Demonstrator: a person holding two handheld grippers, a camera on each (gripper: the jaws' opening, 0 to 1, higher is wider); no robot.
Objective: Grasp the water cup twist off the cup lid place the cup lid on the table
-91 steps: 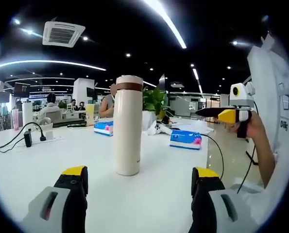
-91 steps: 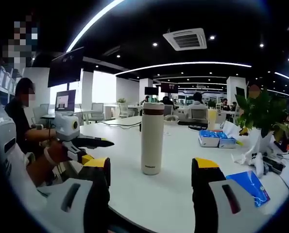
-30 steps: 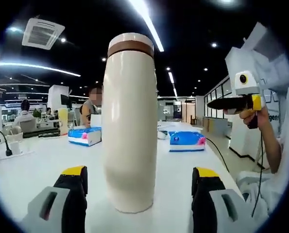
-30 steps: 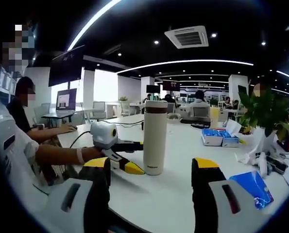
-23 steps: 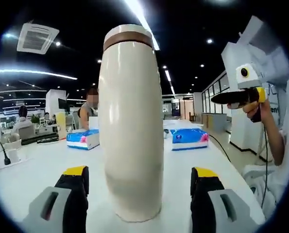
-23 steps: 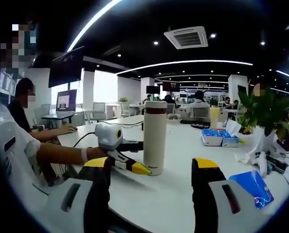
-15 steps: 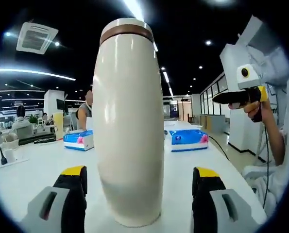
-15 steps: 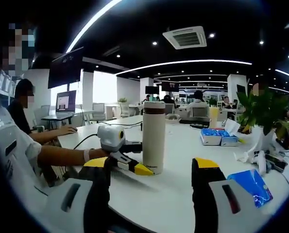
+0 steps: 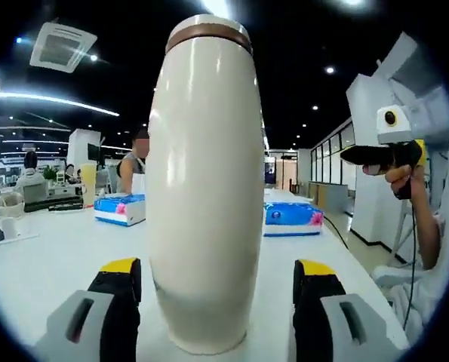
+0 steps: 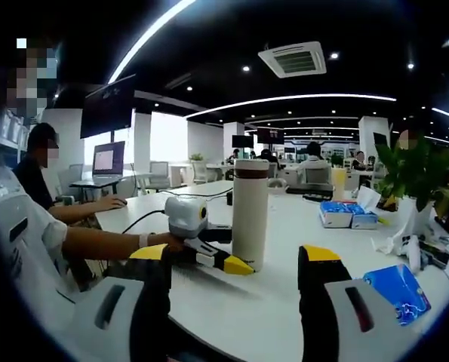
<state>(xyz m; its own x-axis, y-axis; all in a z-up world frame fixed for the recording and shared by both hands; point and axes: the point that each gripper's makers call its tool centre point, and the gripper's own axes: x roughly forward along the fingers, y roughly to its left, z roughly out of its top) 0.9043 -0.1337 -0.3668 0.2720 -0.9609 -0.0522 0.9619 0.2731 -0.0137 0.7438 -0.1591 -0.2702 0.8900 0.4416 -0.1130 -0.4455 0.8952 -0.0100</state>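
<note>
— Around the cup (image 9: pixel 201 188), left to right: the left gripper (image 9: pixel 209 283) has pushed in over the last second, and the cream body now bulges between its yellow-tipped jaws, much larger than it was.

— Closed on it yet?

— No. Jaws stand wide, one on each side of the cup's lower half, with gaps on both sides, holding nothing. My read: the grasp is a squeeze away.

— And from the other side?

— In the right gripper view the left gripper (image 10: pixel 222 253) sits low at the cup (image 10: pixel 250 215), a jaw reaching past its base; three seconds back it was well off to the cup's left. The cup stands upright on the table (image 10: pixel 284 302), near its front edge.

— The lid?

— Still on: the lid (image 10: pixel 250 167) caps the cup above a brown band. What's inside, I cannot tell; the wall is opaque.

— Right gripper?

— The right gripper (image 10: pixel 235 283) hangs back from the cup, jaws spread wide and empty, barely shifted. In the left gripper view, right of the cup, it's raised in the person's hand (image 9: pixel 400 179). I'd expect it to take the lid once the body is clamped.

— Anything else?

— Tissue packs (image 9: pixel 292 219) beyond the cup, to its right.
</note>
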